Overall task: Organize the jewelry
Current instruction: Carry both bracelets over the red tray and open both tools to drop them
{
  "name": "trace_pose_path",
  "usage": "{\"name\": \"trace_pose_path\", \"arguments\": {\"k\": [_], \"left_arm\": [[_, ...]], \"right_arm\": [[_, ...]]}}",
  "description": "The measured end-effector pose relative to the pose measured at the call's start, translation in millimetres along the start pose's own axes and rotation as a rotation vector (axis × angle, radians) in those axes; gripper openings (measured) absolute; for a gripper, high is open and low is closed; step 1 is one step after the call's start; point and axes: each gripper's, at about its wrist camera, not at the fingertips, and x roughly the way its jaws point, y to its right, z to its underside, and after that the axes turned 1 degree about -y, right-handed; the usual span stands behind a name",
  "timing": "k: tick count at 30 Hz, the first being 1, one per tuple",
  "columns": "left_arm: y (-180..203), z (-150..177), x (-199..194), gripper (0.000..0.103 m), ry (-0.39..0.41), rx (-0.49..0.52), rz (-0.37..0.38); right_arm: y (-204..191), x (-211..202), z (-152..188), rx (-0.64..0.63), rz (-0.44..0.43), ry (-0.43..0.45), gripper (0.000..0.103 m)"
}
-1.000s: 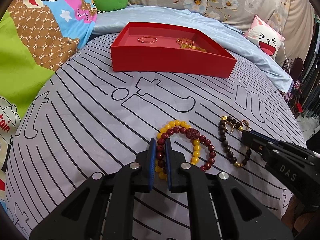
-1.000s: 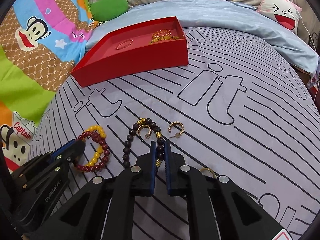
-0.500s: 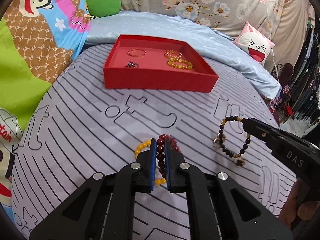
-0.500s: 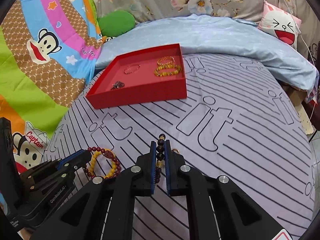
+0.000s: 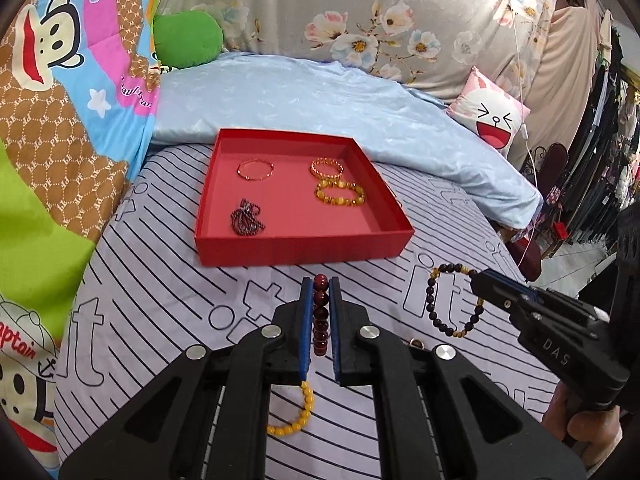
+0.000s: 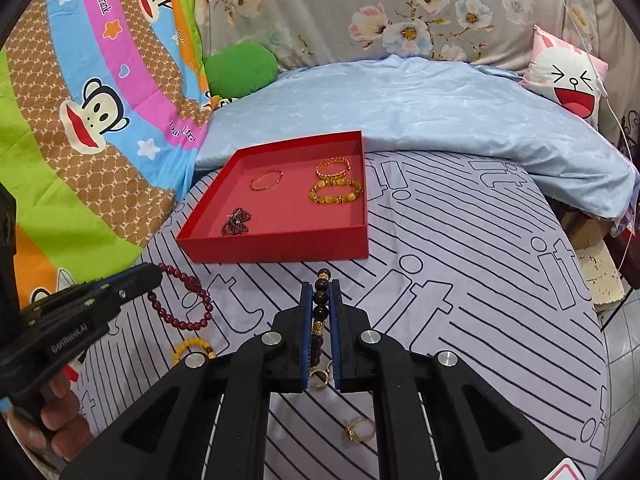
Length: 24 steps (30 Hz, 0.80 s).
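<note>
Above the striped bedsheet, short of the red tray, left gripper is clamped on a dark red bead bracelet and right gripper on a dark brown bead bracelet, both lifted; yellow bead bracelet lies below.

bed: grey striped sheet | light blue quilt | floral backdrop | cartoon monkey blanket
</note>
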Motion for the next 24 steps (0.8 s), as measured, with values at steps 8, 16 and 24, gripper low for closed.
{"name": "trace_pose_path", "arguments": {"k": [8,16,24], "left_arm": [[-16.1,-13.0,-2.6,0.008,0.005,-0.013,-0.011],[-16.6,-53.5,14.4,0.008,0.018,0.047,-0.037],[-22.9,-114.9,60.1,0.008,0.046,0.048,0.000]], "right_arm": [[-1.6,6.8,-5.5,0.000,-0.025,-0.011,0.007],[-7.3,36.5,-42.8,-0.041,-0.048,-0.030,0.007],[-13.2,88.2,-97.2,-0.014,-0.133,-0.049,0.007]]}}
